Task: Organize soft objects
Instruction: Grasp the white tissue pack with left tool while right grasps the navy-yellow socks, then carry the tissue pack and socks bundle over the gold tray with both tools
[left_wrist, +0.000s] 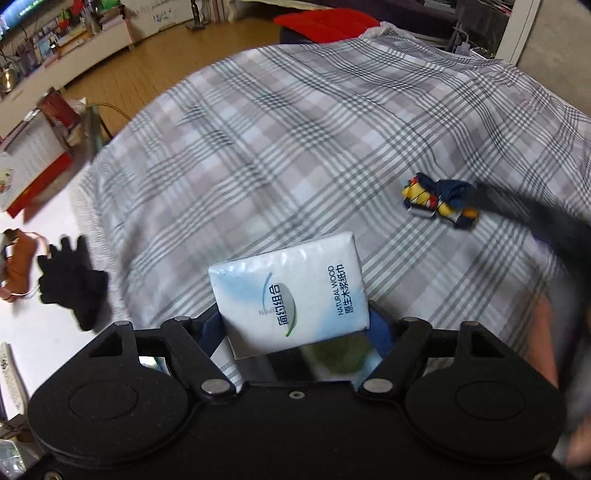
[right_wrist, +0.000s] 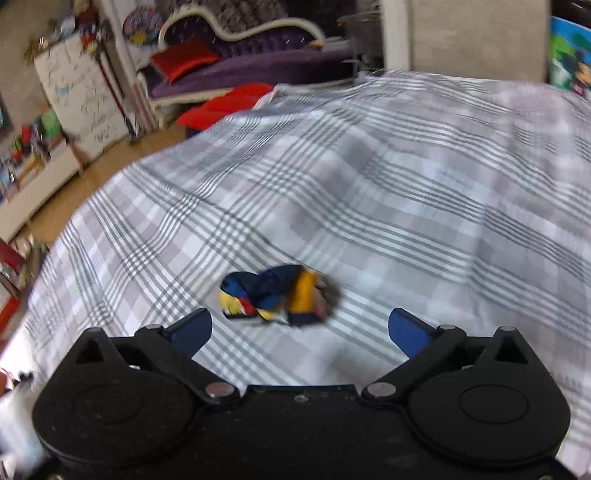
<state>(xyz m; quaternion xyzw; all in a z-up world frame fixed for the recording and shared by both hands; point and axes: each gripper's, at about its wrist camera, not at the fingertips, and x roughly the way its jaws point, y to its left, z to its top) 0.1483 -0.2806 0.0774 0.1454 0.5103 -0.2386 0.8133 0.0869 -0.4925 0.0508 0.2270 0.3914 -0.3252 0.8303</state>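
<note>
Clamped between the blue jaws of the left gripper (left_wrist: 295, 325) is a white tissue pack (left_wrist: 290, 291), held above the near edge of the plaid bedsheet (left_wrist: 295, 147). Beyond and to the right of the pack, a rolled multicoloured sock bundle (left_wrist: 439, 201) lies on the sheet. Left of the pack, off the sheet's edge, sit black gloves (left_wrist: 72, 282). Right gripper (right_wrist: 299, 332): jaws wide apart, holding nothing, the sock bundle (right_wrist: 275, 295) just ahead between them on the bedsheet (right_wrist: 406, 203); view blurred.
</note>
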